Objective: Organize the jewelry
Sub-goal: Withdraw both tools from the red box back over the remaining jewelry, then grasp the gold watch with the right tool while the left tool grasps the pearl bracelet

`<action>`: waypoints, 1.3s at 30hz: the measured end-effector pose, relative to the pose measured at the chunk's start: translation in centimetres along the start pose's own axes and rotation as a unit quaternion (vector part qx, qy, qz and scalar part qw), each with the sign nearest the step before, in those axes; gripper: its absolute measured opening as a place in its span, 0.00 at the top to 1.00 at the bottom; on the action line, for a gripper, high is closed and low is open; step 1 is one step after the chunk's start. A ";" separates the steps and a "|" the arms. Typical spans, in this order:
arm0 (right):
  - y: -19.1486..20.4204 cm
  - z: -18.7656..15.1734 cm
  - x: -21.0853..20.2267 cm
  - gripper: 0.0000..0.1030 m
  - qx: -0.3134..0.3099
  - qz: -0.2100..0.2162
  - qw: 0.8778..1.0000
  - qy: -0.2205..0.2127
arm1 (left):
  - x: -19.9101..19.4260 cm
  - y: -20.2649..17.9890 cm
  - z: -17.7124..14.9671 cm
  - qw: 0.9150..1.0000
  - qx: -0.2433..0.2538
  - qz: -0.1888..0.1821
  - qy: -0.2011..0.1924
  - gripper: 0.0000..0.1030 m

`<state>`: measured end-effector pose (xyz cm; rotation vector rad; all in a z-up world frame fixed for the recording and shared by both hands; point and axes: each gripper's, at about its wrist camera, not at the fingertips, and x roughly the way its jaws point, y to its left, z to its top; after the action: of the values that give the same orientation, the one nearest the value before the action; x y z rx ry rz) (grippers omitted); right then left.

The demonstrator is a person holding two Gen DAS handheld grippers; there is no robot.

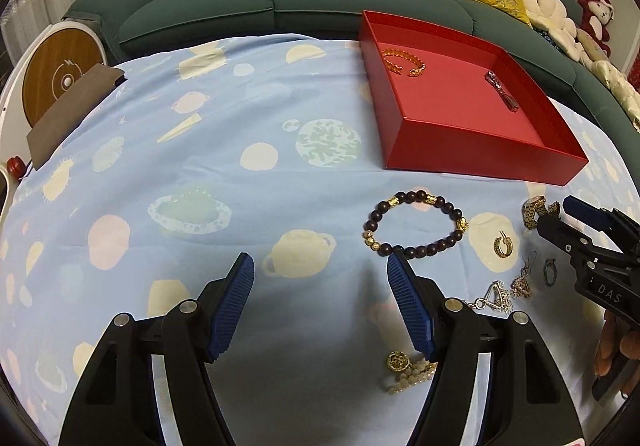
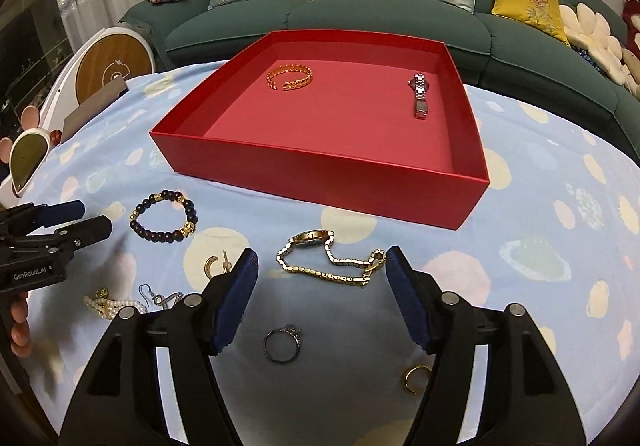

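Two pieces already lay in the red box [image 2: 320,182] — a gold bangle [image 2: 289,76] at its far left and a silver watch [image 2: 420,96] at its far right. The rest was loose on the blue cloth over the table [image 2: 560,286].

Both tools were empty, fingers spread apart. The right tool [image 2: 320,266] hung over the gold watch [image 2: 328,258], which lay just ahead, between its fingers, the band running left to right across the opening with the face at the left end. I judged the right hand the nearer one for it; the box sat straight beyond. The left tool [image 1: 320,266] faced the bead bracelet [image 1: 414,224], just ahead and to its right, near the right fingertip.

Only the right view showed the silver ring [image 2: 282,344] under the tool and a gold hoop [image 2: 416,376] by its right finger. The left view alone showed the pearl strand's gold charm [image 1: 398,361] clearly — and the right tool [image 1: 560,218] from the side.
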<state>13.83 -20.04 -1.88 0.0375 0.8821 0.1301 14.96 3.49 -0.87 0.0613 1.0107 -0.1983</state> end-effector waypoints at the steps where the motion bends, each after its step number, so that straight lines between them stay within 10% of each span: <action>1: -0.1 0.0 0.2 0.38 -0.002 -0.002 1.000 0.001 | 0.0 0.5 0.2 1.000 -0.005 -0.001 0.000 0.35; 8: -0.2 0.1 1.7 0.47 -0.014 -0.001 0.999 0.030 | -0.8 4.4 0.8 0.999 -0.047 -0.002 -0.014 0.35; 15: -0.6 -0.2 1.1 0.95 -0.016 -0.001 0.999 0.049 | -2.1 1.8 -1.6 0.998 0.012 -0.054 -0.013 0.35; 29: -1.7 -2.7 -1.2 0.95 0.020 0.008 0.997 0.072 | -0.3 -5.6 -5.3 0.989 0.135 -0.066 -0.003 0.36; 39: -2.3 -2.7 -1.1 0.84 0.034 0.024 0.997 0.064 | -0.6 -7.2 -5.2 0.986 0.145 -0.078 -0.012 0.83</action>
<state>11.26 -22.50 -2.93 0.1154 1.0140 0.1490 8.95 -2.72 -2.87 0.2447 0.9576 -0.4867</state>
